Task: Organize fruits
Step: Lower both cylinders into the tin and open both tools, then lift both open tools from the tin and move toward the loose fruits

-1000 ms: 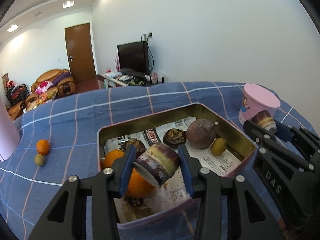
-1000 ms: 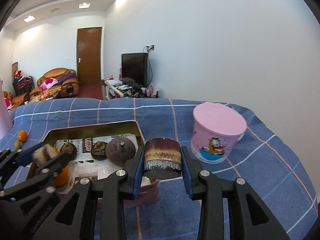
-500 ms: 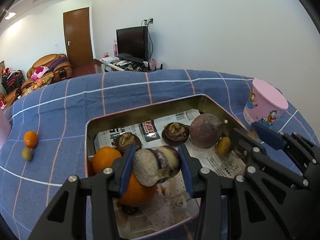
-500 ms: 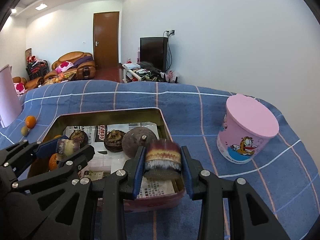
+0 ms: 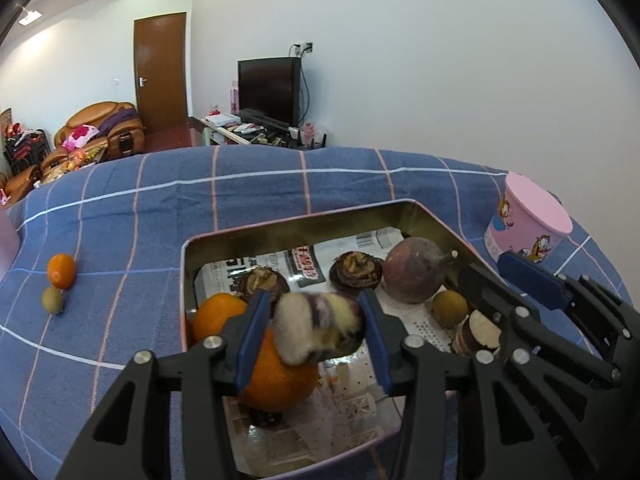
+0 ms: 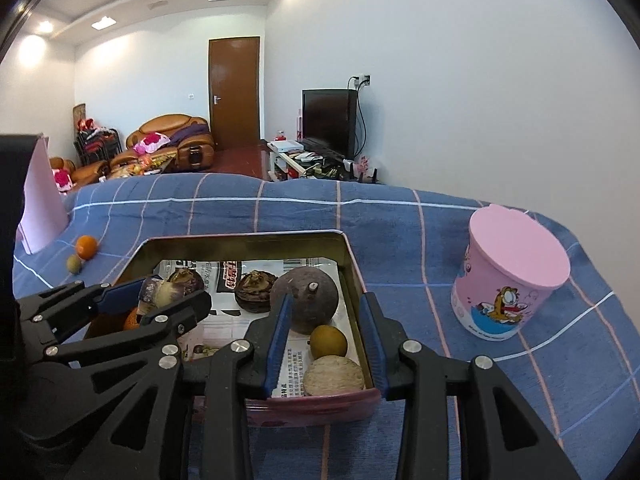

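A metal tin lined with newspaper holds an orange, a big purple round fruit, dark mangosteen halves and a small brown fruit. My left gripper is over the tin; a purple-and-cream sugarcane piece, blurred, sits between its pads, so its grip is unclear. My right gripper is open over the tin's near right corner. A second cane piece lies in the tin below it, cut end up, also seen in the left wrist view.
A pink lidded cup stands right of the tin on the blue checked cloth. A small orange and a small green fruit lie on the cloth to the left. A pink box stands far left.
My right gripper has opened and let its cane piece drop into the tin's near right corner. Both grippers have moved forward over the tin. The left piece has turned, and now looks blurred.
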